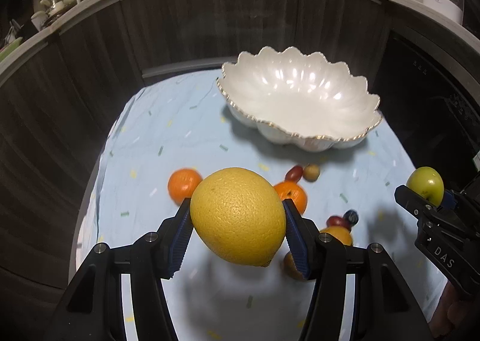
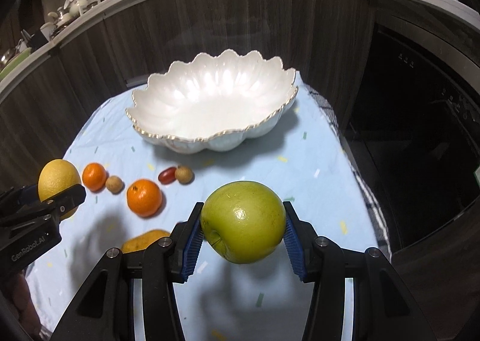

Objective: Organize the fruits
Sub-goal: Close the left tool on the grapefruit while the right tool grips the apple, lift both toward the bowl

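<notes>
My left gripper (image 1: 237, 218) is shut on a large yellow citrus (image 1: 237, 215) and holds it above the blue cloth. It also shows in the right wrist view (image 2: 58, 180). My right gripper (image 2: 243, 227) is shut on a green apple (image 2: 243, 221), also seen at the right in the left wrist view (image 1: 426, 185). A white scalloped bowl (image 1: 300, 101) (image 2: 210, 101) stands empty at the far side. Two tangerines (image 2: 144, 197) (image 2: 94, 176), a red grape tomato (image 2: 166, 174) and small brown fruits (image 2: 183, 174) lie on the cloth.
The light blue cloth (image 2: 315, 191) covers a small table. Dark wood cabinet fronts (image 2: 240, 26) stand behind it and a dark oven door (image 2: 420, 131) to the right. A yellow-orange fruit (image 2: 144, 240) lies near my right gripper's left finger.
</notes>
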A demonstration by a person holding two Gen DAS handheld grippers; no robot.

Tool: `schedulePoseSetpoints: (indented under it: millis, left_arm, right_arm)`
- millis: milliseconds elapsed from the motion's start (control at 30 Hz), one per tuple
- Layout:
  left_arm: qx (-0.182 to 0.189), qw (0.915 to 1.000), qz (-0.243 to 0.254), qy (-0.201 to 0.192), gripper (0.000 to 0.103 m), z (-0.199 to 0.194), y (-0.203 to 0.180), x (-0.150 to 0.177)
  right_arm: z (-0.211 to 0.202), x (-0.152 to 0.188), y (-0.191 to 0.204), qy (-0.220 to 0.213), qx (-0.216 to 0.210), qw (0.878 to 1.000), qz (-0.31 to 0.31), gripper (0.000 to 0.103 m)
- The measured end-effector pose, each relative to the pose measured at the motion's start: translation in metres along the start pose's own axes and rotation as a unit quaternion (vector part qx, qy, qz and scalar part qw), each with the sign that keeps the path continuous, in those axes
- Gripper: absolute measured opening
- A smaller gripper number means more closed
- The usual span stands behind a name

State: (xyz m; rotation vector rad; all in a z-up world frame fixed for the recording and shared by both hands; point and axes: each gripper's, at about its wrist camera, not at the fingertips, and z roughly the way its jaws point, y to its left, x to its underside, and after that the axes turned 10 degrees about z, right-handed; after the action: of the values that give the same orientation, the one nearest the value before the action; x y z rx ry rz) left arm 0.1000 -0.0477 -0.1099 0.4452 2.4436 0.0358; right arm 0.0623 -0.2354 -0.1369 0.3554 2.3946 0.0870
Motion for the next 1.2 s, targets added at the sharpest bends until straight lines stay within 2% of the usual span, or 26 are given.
schedulePoseSetpoints:
  millis: [667, 867, 1200]
  left_arm:
    - [0.021, 0.9989, 0.026, -0.033, 0.057, 0.017, -0.004, -0.083]
    - [0.028, 0.9989, 0.027, -0.027, 0.057, 0.033, -0.002, -0.099]
    - [0.042, 0.9988, 0.025, -0.010, 0.057, 0.061, -0.003, -0.117]
  right_arm:
    - [0.015, -0.077, -0.012, -0.037, -0.004, 0.999, -0.001, 0.050]
    - [0.027, -0.095, -0.008, -0.038, -0.004, 0.999, -0.007, 0.050]
    - [0.052, -0.109, -0.005, -0.018, -0.009, 1.000, -0.007, 0.050]
